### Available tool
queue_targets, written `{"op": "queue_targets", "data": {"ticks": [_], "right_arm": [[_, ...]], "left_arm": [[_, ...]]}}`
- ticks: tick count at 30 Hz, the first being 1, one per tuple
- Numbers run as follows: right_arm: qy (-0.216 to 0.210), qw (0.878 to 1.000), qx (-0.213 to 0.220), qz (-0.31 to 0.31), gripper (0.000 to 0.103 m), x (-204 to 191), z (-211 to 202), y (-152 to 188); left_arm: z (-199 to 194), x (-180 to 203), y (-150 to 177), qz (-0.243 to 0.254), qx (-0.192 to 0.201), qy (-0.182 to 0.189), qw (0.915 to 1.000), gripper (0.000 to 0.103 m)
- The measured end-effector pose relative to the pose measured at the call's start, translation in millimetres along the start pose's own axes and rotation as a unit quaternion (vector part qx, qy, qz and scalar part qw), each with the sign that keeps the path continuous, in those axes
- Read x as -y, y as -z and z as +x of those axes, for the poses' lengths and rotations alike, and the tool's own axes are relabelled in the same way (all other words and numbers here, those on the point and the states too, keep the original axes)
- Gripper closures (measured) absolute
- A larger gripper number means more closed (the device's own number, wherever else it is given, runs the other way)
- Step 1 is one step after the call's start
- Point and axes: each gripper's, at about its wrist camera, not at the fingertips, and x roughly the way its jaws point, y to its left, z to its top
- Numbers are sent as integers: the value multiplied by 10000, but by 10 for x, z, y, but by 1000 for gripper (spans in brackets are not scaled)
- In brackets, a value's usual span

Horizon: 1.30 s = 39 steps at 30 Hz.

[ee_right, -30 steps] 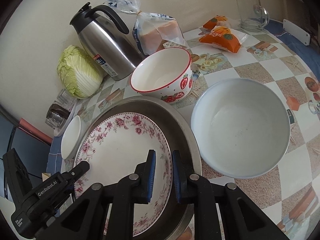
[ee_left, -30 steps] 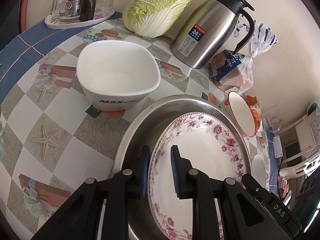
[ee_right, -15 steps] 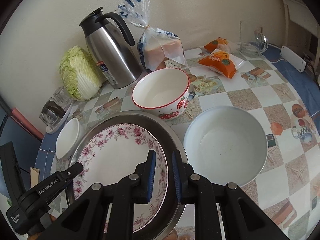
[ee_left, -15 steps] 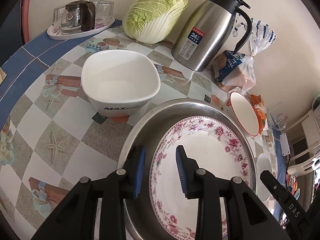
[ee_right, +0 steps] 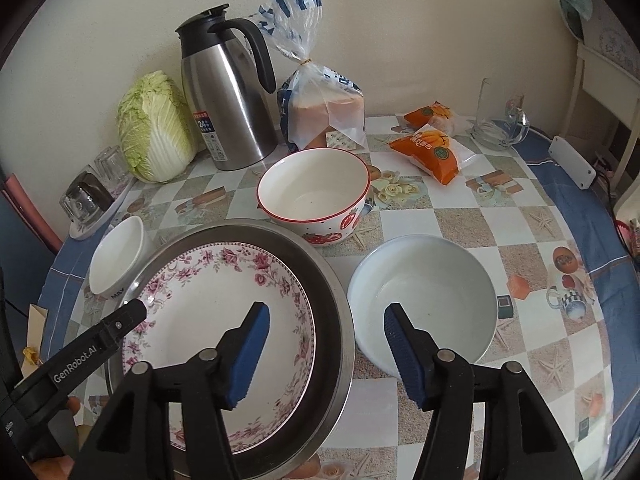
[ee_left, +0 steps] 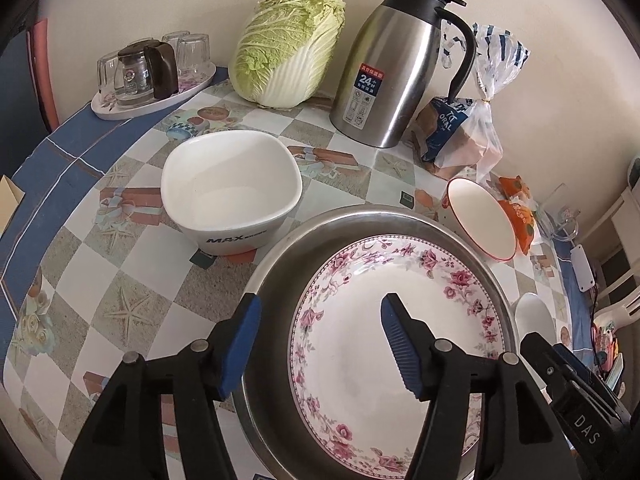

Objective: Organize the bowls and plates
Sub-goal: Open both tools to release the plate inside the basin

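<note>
1. Floral plate point(ee_left: 400, 336), white with a pink rose border, lying flat inside a wide steel basin point(ee_left: 276, 280) at the near edge of the tabletop point(ee_left: 80, 280); plate shifted toward the basin's left wall in the right wrist view, leaving a dark crescent of bare steel on the right.
2. Left gripper point(ee_left: 320, 340) above the basin's rim, jaws wide and having just been opening; blue pads to either side of the plate's edge and the basin wall, pressing on neither, nothing held.
3. Right gripper point(ee_right: 326, 350) above the basin's opposite rim, jaws likewise wide and having just been opening; one pad over the plate, the other over the pale bowl, nothing gripped.
4. Square white bowl point(ee_left: 230, 188) marked "MAX", upright on the tabletop just beside the basin, apart from it in the left wrist view.
5. Strawberry bowl point(ee_right: 314, 196), red-rimmed, upright just behind the basin; contact with the basin rim not determinable.
6. Round pale bowl point(ee_right: 424, 296), upright, empty, just beside the basin on its right in the right wrist view.
7. Steel thermos jug point(ee_left: 394, 64) with black handle, standing at the wall between a napa cabbage point(ee_left: 288, 44) and a bagged bread loaf point(ee_right: 326, 108).
8. Small tray point(ee_left: 120, 110) with upturned glasses at the far left edge.
9. Orange snack packets point(ee_right: 434, 152) and a glass mug point(ee_right: 500, 120) at the far right, well apart from the basin.
</note>
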Motion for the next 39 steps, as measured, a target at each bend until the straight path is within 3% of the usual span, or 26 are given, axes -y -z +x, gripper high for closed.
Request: {"op": "queue_targets", "data": {"ticks": [4,11,19,33,39], "right_arm": [[177,9996,-203,-74,28,12,50,27],[284,9987,-405,-139,18,38,39,80],[341,9978,-536,-176,3,37,12,138],[412,9970,-648,-63,0,111,-24,211],[417,9980,-466,-33,0,120,-115,178]], "left_arm": [[-3,-3,12,23,-81,-224,9997,24],[-54,-12,54,100,-186,-464,9987,14],[-5,-55,146,91,-662,-740,9950,12],[-81,-11,189,253,-681,-892,9934,7],[-109,13,115,254,-621,-979,9929,6]]}}
